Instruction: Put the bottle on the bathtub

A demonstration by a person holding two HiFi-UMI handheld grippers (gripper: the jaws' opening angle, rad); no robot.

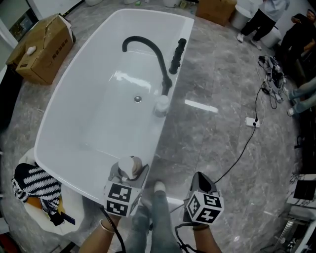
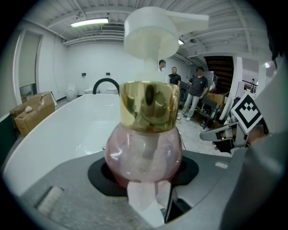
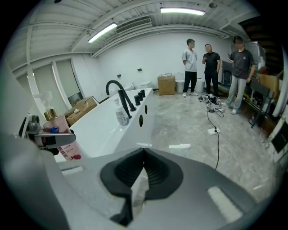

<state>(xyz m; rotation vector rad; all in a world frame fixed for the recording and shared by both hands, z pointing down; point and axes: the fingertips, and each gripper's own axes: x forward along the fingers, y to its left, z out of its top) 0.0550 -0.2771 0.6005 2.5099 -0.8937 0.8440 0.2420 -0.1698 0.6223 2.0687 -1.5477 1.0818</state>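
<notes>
from the head view, the left hand-held gripper (image 1: 129,173) holds the pink pump bottle (image 1: 131,164) over the near end of the bathtub (image 1: 165,133), not yet set down; i'd say it next needs lowering upright onto the flat rim. the left gripper view shows its jaws pinching the bottle's round belly. the right gripper view shows the right hand-held gripper (image 3: 141,175) pressed together and empty, plus the bottle's label, unseen elsewhere.

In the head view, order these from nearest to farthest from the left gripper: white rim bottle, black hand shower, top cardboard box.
1. White rim bottle, on the bathtub rim, right side.
2. Black hand shower, further along that rim.
3. Top cardboard box, on the floor beyond the tub.
</notes>
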